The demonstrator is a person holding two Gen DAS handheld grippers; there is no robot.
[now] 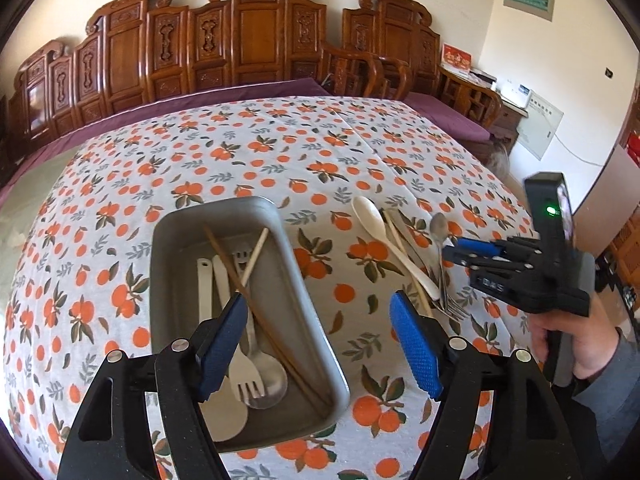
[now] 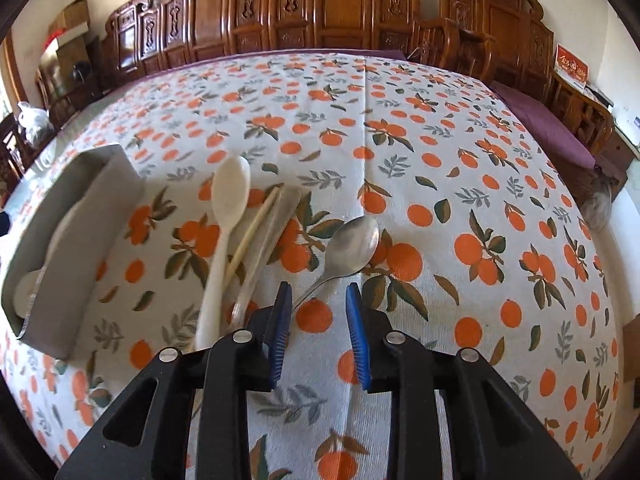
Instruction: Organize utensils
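Note:
A grey metal tray holds several utensils: white spoon, white fork, metal spoon, brown chopstick, pale chopstick. My left gripper is open and empty above the tray's near right side. Right of the tray lies a loose pile: a white spoon, pale chopsticks, a metal spoon and a fork. My right gripper is open, its fingers either side of the metal spoon's handle, just above the cloth. The right gripper shows in the left wrist view. The white spoon and the tray lie to its left.
An orange-patterned tablecloth covers the table. Carved wooden chairs and purple cushions line the far side. A hand holds the right gripper at the table's right edge.

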